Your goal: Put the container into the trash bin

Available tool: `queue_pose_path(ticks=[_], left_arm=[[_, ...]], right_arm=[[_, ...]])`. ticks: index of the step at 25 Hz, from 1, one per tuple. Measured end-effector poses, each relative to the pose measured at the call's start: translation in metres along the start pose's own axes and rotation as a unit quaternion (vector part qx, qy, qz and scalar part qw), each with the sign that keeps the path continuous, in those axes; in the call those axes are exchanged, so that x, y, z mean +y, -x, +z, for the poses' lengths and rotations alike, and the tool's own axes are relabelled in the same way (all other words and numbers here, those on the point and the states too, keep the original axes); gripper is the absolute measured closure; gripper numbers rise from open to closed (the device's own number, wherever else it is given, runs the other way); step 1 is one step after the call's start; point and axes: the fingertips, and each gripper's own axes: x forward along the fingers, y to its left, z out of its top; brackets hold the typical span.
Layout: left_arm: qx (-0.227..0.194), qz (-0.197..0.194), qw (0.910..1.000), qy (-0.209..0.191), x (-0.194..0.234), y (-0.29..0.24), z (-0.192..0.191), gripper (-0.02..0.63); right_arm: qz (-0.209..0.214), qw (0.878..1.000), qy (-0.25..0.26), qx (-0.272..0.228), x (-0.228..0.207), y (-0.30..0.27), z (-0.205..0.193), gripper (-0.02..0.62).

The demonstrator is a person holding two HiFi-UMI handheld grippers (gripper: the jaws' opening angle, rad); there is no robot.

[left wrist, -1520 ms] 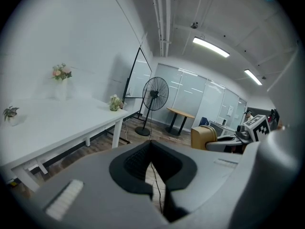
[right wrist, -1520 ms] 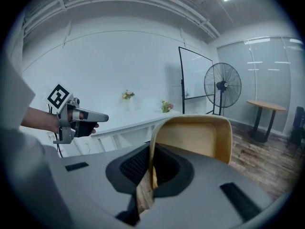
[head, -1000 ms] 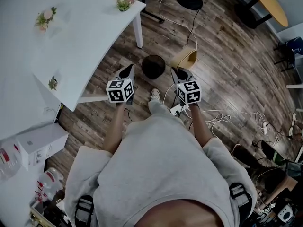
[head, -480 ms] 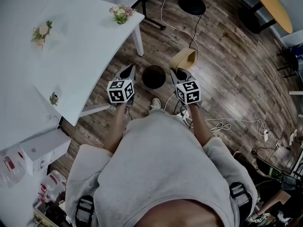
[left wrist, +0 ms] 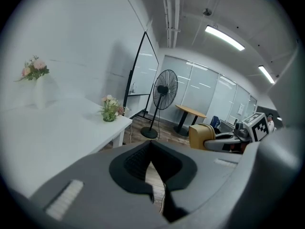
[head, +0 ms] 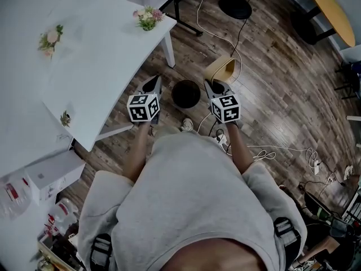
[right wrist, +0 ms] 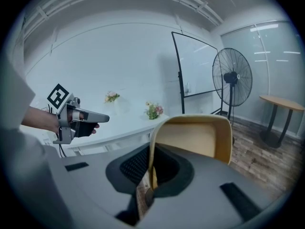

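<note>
The tan container [head: 221, 69] hangs in front of me, its rim pinched by my right gripper [head: 213, 84], which is shut on it. In the right gripper view the container [right wrist: 195, 140] stands up out of the right gripper [right wrist: 151, 175], one wall between the pads. The round black trash bin [head: 185, 94] stands on the wooden floor between the two grippers, left of the container and lower. My left gripper [head: 153, 82] is held level beside the bin's left; it is shut and holds nothing [left wrist: 151, 144].
A white table [head: 101, 55] with small flower pots [head: 148, 17] reaches in from the left; its leg [head: 168, 52] stands near the bin. Cables [head: 265, 151] trail over the floor at right. A fan base [head: 234, 5] and a wooden table [head: 333, 13] stand farther off.
Both grippers have moved forward with the container still held. The bin has come closer in the head view and now lies between the two grippers.
</note>
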Motion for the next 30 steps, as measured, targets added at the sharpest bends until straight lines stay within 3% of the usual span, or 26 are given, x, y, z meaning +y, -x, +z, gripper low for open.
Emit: queue_pose_path(ticks=[10,30], left_arm=[[0.029,0.012,0.9994,0.014,0.021,0.009,-0.028,0.595],[0.087,-0.051,0.9949,0.006,0.05,-0.028,-0.06,0.595]], right_arm=[[0.019,0.999,-0.008,0.03,0.018,-0.02,-0.022,0.574],[-0.019,0.996,-0.037,0.072,0.026,-0.059,-0.058,0.574]])
